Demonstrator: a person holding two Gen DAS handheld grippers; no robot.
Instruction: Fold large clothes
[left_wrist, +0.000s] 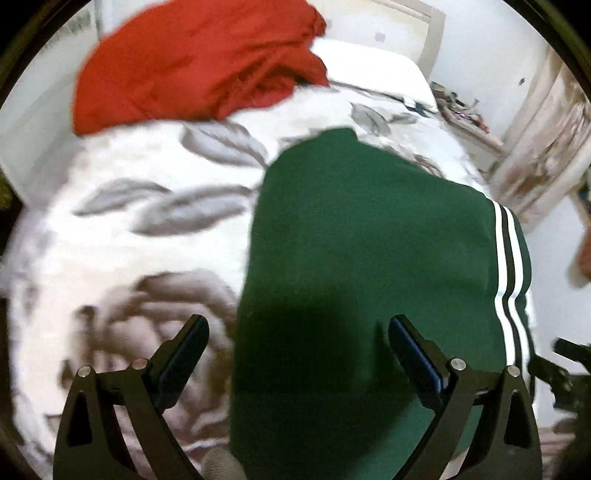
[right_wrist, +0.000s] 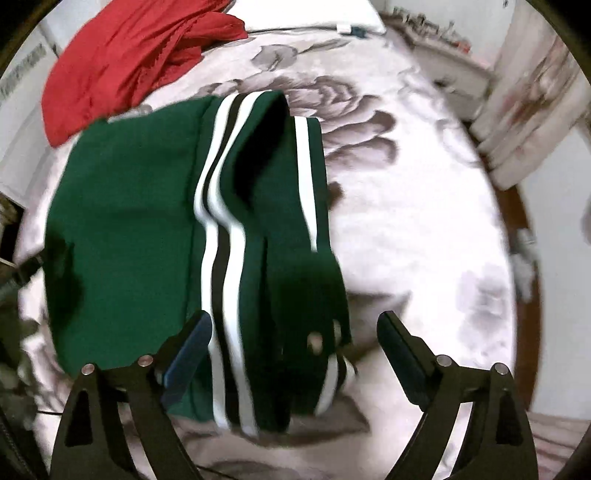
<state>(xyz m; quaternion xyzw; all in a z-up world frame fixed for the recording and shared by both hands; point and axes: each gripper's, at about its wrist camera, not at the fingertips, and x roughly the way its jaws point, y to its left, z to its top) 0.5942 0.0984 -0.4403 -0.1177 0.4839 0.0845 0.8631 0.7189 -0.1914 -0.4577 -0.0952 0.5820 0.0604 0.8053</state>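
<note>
A dark green garment (left_wrist: 362, 236) with white and black side stripes lies folded on the floral bed cover (left_wrist: 122, 229). It also shows in the right wrist view (right_wrist: 125, 221), with its striped band (right_wrist: 221, 236) bunched along the right side. My left gripper (left_wrist: 298, 328) is open and empty, hovering over the garment's near left part. My right gripper (right_wrist: 295, 325) is open and empty, over the near end of the striped band. A crumpled red garment (left_wrist: 199, 62) lies at the far left of the bed, also in the right wrist view (right_wrist: 125, 62).
A white pillow (left_wrist: 373, 62) lies at the head of the bed. A cluttered bedside shelf (left_wrist: 469, 114) and patterned curtains (left_wrist: 543, 147) stand to the right. The bed's right edge (right_wrist: 517, 236) drops to a dark floor.
</note>
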